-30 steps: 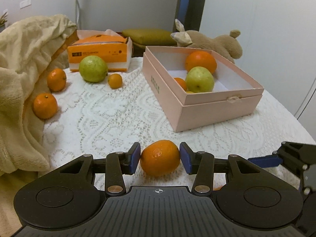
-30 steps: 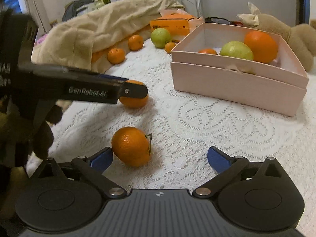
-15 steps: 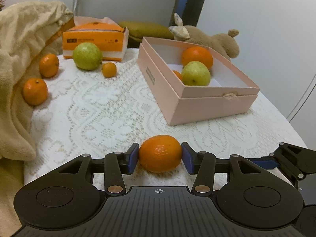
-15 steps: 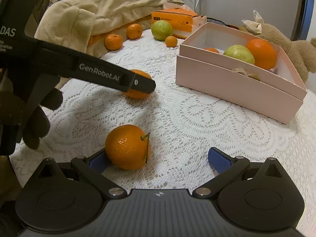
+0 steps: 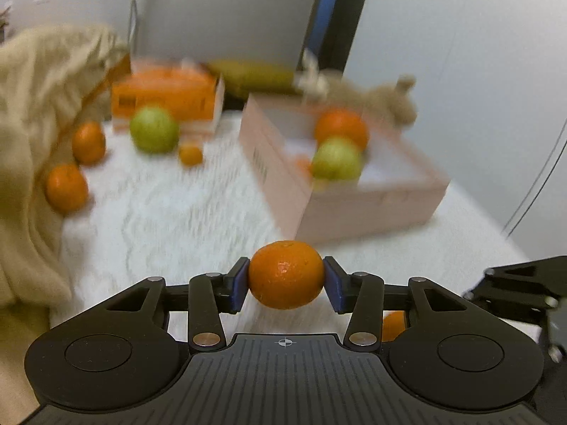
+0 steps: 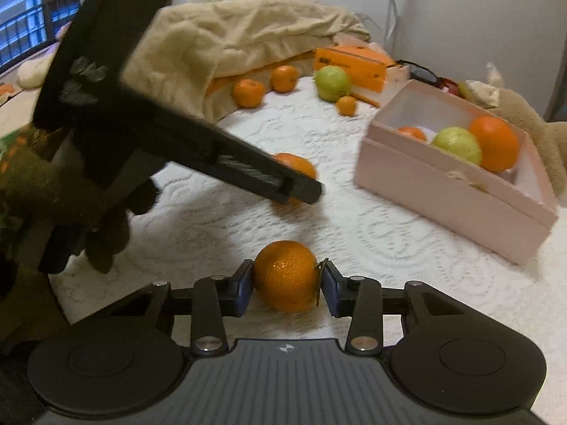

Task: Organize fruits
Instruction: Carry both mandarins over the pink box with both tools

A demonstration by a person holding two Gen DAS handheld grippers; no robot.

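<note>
In the left wrist view my left gripper (image 5: pixel 285 285) holds a mandarin (image 5: pixel 285 273) between its blue pads, just above the lace cloth; its jaws are closing on the fruit. My right gripper (image 6: pixel 286 283) is shut on a second mandarin (image 6: pixel 285 272) that has a short stem. In the right wrist view the left gripper (image 6: pixel 301 189) reaches in from the left with its mandarin (image 6: pixel 299 164) partly hidden behind it. The open pink box (image 6: pixel 443 191) (image 5: pixel 372 209) stands ahead and to the right, with an orange (image 6: pixel 494 141), a green fruit (image 6: pixel 457 143) and a small mandarin (image 6: pixel 411 131) inside.
Two loose mandarins (image 5: pixel 67 186) (image 5: pixel 88 141), a green fruit (image 5: pixel 154 134) and a tiny mandarin (image 5: pixel 190 154) lie at the far left. A beige blanket (image 5: pixel 32 113) borders them. An orange tissue box (image 5: pixel 166 97) and a plush toy (image 5: pixel 382 101) sit at the back.
My right gripper's wide-open jaws have shut on the stemmed mandarin. My left gripper has risen a little with its mandarin, and its view is blurred by motion.
</note>
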